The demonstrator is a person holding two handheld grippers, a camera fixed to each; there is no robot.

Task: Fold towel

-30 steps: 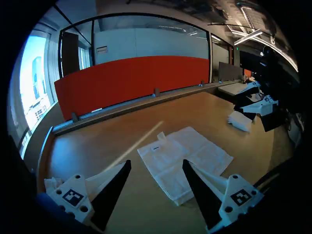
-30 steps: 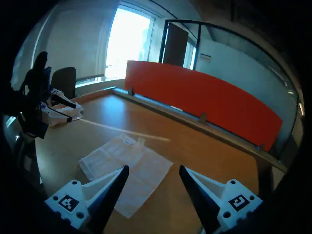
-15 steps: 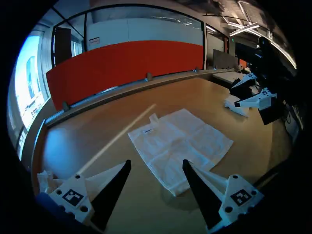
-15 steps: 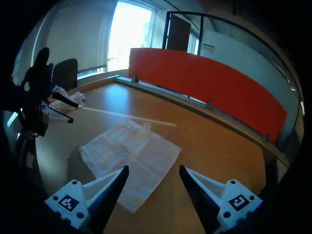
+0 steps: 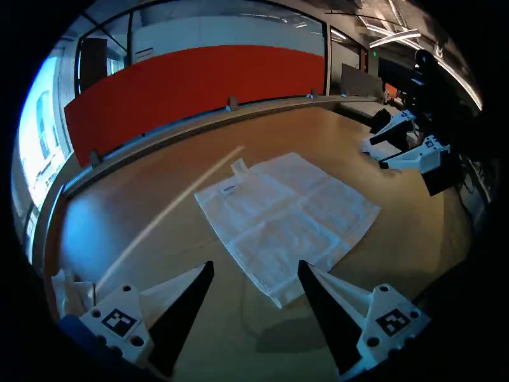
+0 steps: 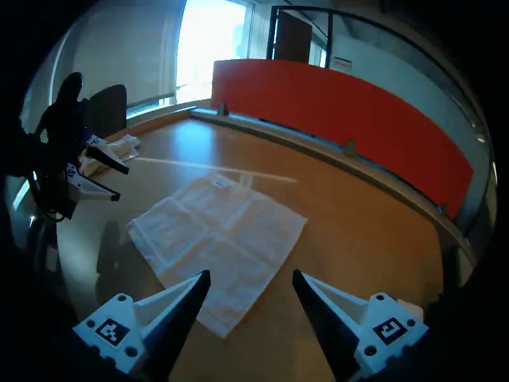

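In the left gripper view, the left gripper (image 5: 254, 263) was seen at the bottom edge with its jaws spread wide, and nothing was held between them. The white towel (image 5: 286, 213) was laid out flat and unfolded on the wooden table (image 5: 159, 191), ahead of the fingers. Its nearest corner was seen in the gap between them, close to the right-hand finger. A label and a small loop were visible at its far edge. A crumpled white cloth (image 5: 67, 293) was seen at the lower left, by the table's edge. A red partition (image 5: 191, 83) was set along the far side of the table. Well apart at the right, the right gripper (image 5: 376, 154) was seen, its jaws parted and nothing gripped.

In the right gripper view, the right gripper (image 6: 251, 274) was seen with its jaws wide apart and empty. The towel (image 6: 219, 226) was spread flat on the table (image 6: 362, 254), with one corner nearest the left-hand finger. At the left, the left gripper (image 6: 124, 184) was seen, jaws parted and holding nothing. A bright window (image 6: 210, 44) and a dark chair (image 6: 105, 111) were seen behind it.
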